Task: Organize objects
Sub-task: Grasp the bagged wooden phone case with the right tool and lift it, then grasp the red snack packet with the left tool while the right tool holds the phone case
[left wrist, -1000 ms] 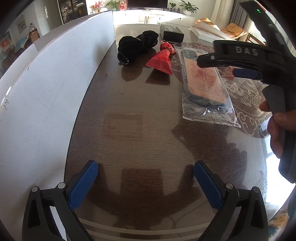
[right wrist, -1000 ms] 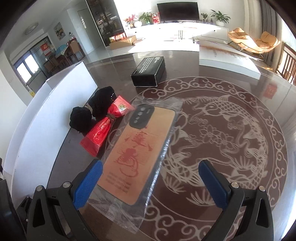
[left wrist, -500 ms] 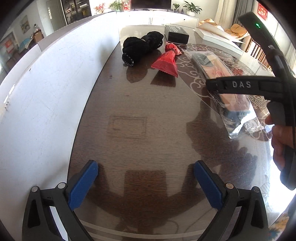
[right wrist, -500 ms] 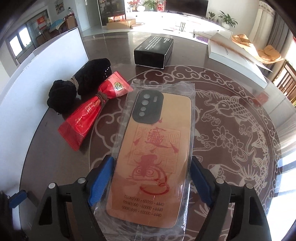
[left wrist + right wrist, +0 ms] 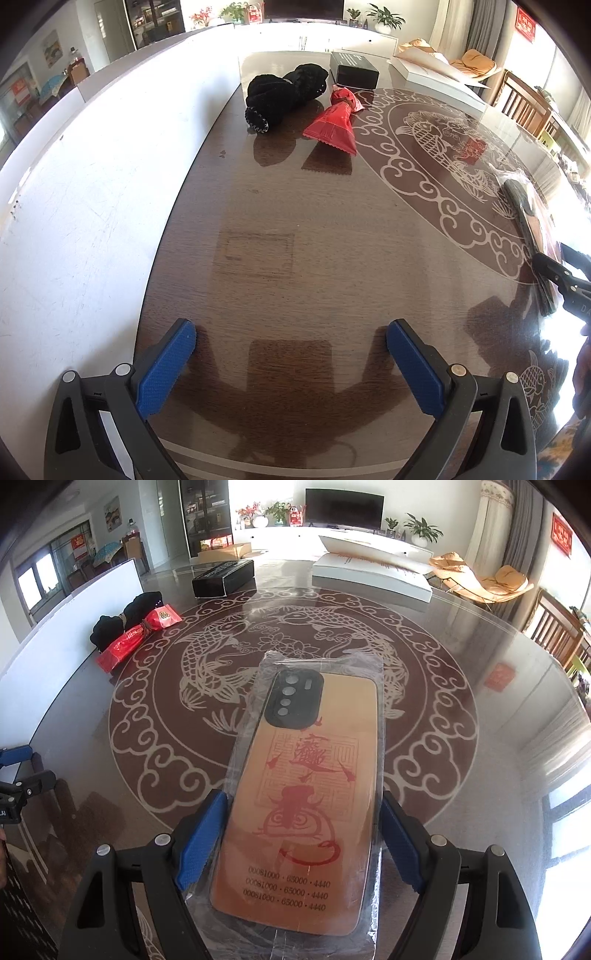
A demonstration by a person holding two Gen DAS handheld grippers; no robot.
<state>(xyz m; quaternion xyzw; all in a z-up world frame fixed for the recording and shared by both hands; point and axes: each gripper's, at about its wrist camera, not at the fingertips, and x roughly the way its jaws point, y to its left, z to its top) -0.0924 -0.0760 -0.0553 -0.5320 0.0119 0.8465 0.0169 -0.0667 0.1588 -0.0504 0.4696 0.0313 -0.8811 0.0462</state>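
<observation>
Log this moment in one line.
right gripper: shut on phone case, lifted | left gripper: open, holding nothing | red packet: on table

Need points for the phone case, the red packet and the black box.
phone case [image 5: 306,805], right wrist view: middle of its orange back, between the pads.
red packet [image 5: 334,123], left wrist view: its wide flat lower half.
black box [image 5: 224,576], right wrist view: its top face.

Both wrist views look low along the table [image 5: 295,229], sharing the red packet [image 5: 334,123] far off.
</observation>
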